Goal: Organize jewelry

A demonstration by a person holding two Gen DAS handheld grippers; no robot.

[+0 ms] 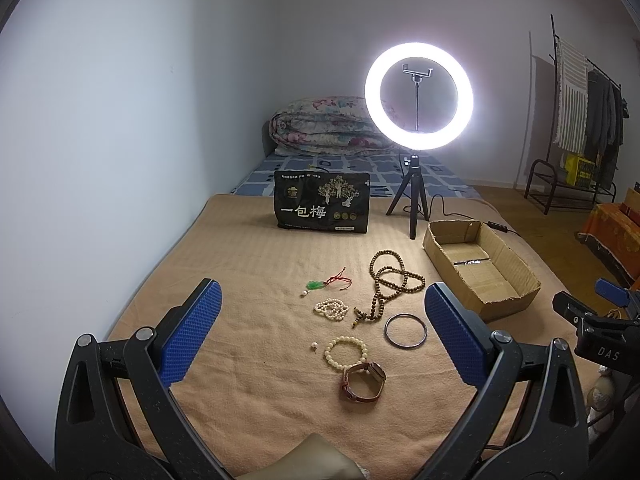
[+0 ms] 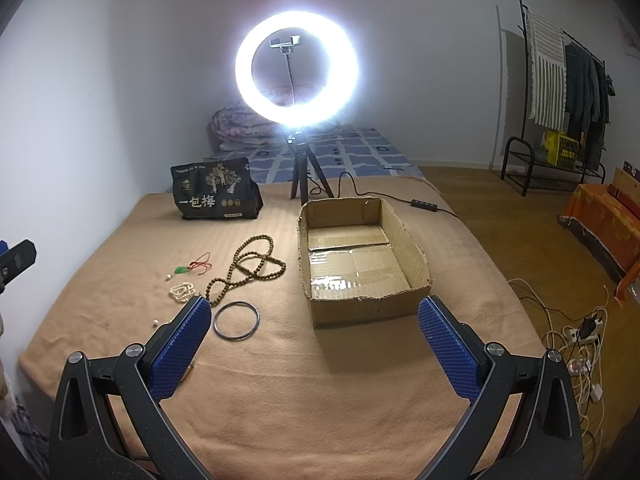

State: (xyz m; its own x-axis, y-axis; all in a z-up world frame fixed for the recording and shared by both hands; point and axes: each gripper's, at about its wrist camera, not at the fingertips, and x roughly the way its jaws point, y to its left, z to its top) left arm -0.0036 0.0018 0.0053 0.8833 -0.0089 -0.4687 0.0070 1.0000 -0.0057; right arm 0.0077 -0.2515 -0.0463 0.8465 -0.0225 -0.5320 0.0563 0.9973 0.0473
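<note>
Across the tan blanket point(image 1: 248, 280) that covers the near part of the bed, the jewelry lies loose in a small scatter. Furthest back is a long strand of brown wooden beads point(image 1: 390, 280) looped over itself, with a green pendant on a red cord point(image 1: 325, 282) just to its left. Nearer sit a bunched string of small white beads point(image 1: 331, 309), a thin dark metal bangle point(image 1: 405, 331), a cream bead bracelet point(image 1: 345, 351) and, touching that bracelet's near edge, a watch with a brown leather strap point(image 1: 363, 382). One tiny white bead point(image 1: 314, 346) lies alone, left of the cream bracelet.

An open, shallow cardboard box point(image 2: 416, 256) rests on the blanket to the right of the scatter, apart from every piece. Behind it all stand a black printed snack bag point(image 1: 321, 208) and a lit white ring light on a small black tripod point(image 1: 418, 94).

The left gripper point(image 1: 320, 320) hangs above the jewelry with its blue-padded jaws spread wide and nothing between them. The right gripper point(image 2: 314, 328) is likewise spread and holding nothing, poised over bare blanket between the bangle and the box's near wall.
</note>
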